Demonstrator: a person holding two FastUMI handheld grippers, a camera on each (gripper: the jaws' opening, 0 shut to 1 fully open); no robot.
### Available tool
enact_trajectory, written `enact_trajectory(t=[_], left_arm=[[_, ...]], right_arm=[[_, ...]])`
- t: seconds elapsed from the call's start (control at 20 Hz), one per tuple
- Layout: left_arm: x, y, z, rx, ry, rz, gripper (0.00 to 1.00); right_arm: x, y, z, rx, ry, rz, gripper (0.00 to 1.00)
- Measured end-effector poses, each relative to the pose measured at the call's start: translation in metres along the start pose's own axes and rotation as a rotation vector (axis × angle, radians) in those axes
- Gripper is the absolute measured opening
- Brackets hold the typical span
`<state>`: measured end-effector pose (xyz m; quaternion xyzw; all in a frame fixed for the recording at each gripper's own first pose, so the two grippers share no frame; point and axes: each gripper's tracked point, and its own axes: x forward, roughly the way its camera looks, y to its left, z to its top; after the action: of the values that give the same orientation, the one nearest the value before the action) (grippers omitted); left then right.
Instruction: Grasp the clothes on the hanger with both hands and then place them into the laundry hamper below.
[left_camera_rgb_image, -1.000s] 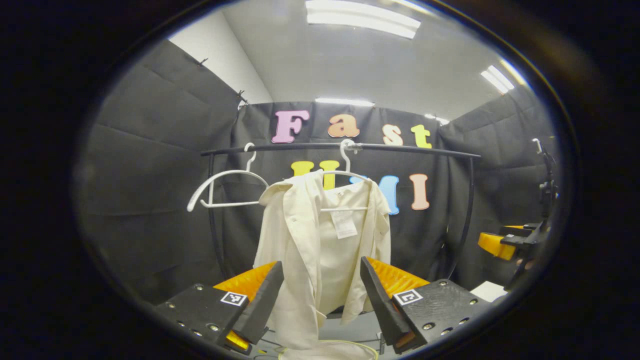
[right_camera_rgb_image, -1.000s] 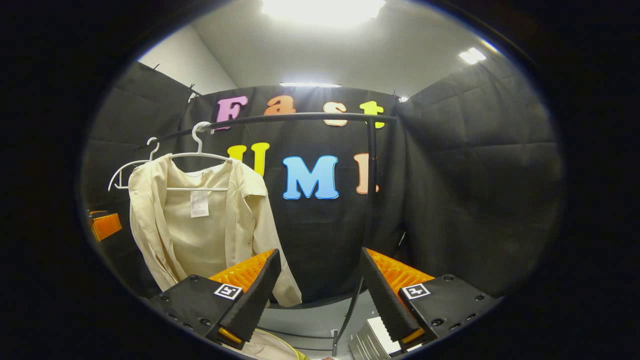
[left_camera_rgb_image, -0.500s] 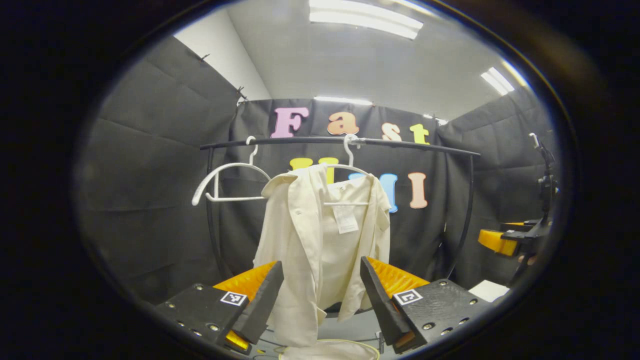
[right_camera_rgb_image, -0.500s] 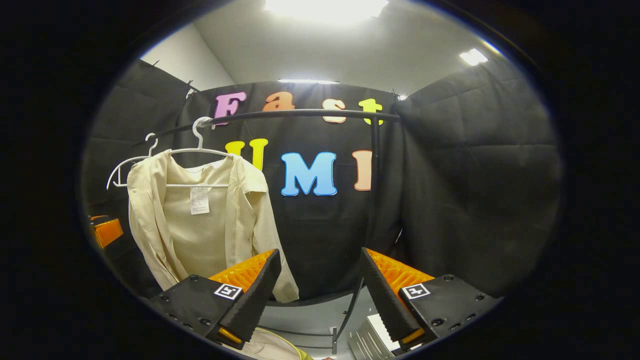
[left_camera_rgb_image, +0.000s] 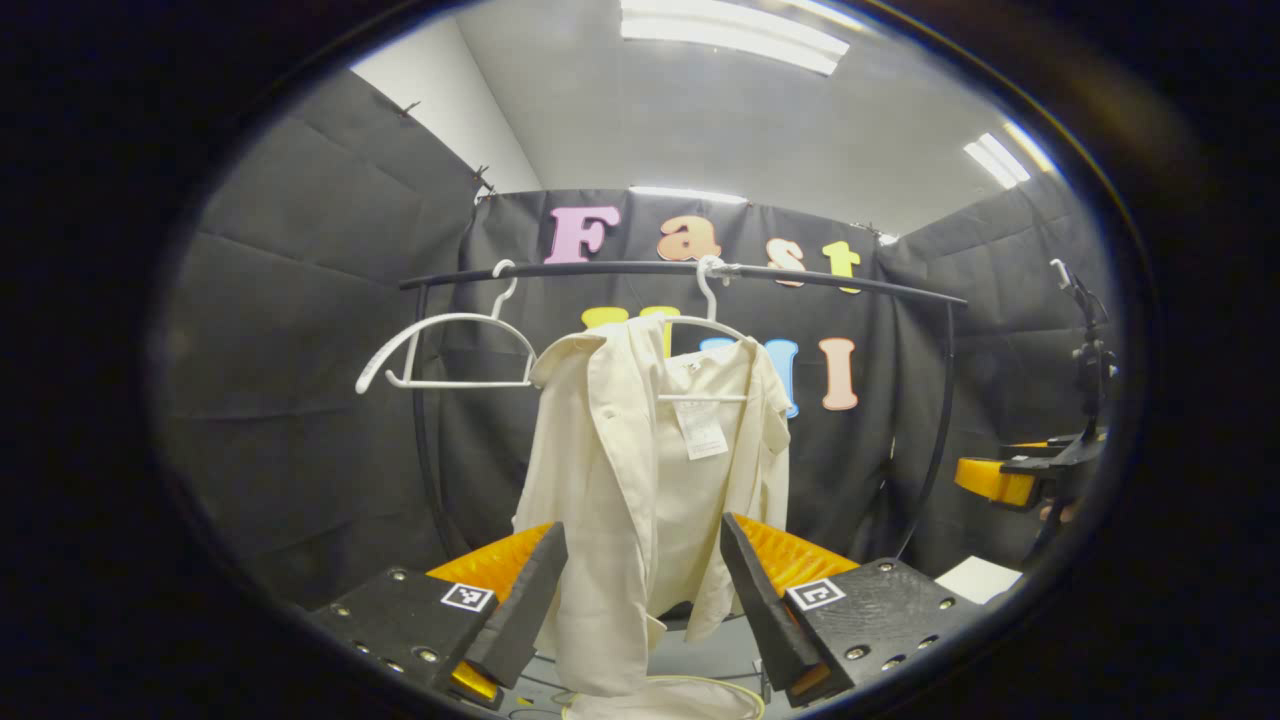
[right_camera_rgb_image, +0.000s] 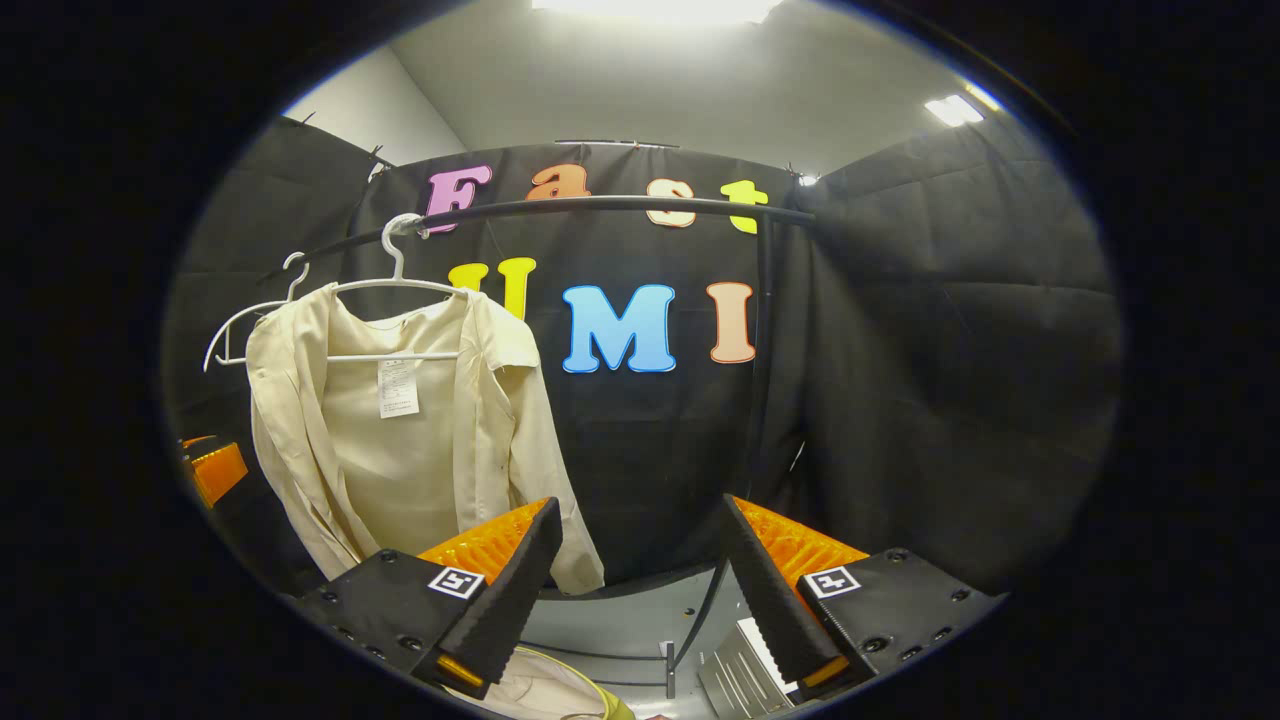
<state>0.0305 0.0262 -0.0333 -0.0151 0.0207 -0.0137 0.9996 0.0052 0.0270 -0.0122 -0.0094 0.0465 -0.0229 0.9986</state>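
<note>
1. Spare white hanger (left_camera_rgb_image: 440, 350), bare, at the left end of the black rail (left_camera_rgb_image: 680, 272).
2. Cream shirt (left_camera_rgb_image: 650, 480) hangs on its own hanger (left_camera_rgb_image: 705, 320) at mid-rail, long axis vertical, front open, hem low over the laundry hamper (left_camera_rgb_image: 665, 700) rim.
3. Left gripper (left_camera_rgb_image: 640, 600): fingers spread, nothing held. Shirt straight ahead and slightly above, seen between the fingers, apart from them. Judged the nearer tool.
4. Right gripper (right_camera_rgb_image: 640, 600): also spread and empty. Shirt (right_camera_rgb_image: 390, 440) lies up and well to its left; it needs to swing left.
5. Grey floor below; black cloth walls close in on both sides.
</note>
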Motion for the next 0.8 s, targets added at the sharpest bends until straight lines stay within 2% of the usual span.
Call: enact_trajectory(t=[0.3,0.75,0.8], left_arm=[[0.034,0.000,0.019,-0.005,0.001,0.048,0.90],[0.103,-0.005,0.056,0.109,-0.006,0.185,0.90],[0.111,-0.002,0.057,0.113,0.000,0.208,0.91]], right_arm=[[0.018,-0.007,-0.008,0.014,0.002,-0.001,1.00],[0.080,0.000,-0.011,0.053,-0.003,0.087,1.00],[0.086,0.000,-0.010,0.047,-0.010,0.098,0.97]])
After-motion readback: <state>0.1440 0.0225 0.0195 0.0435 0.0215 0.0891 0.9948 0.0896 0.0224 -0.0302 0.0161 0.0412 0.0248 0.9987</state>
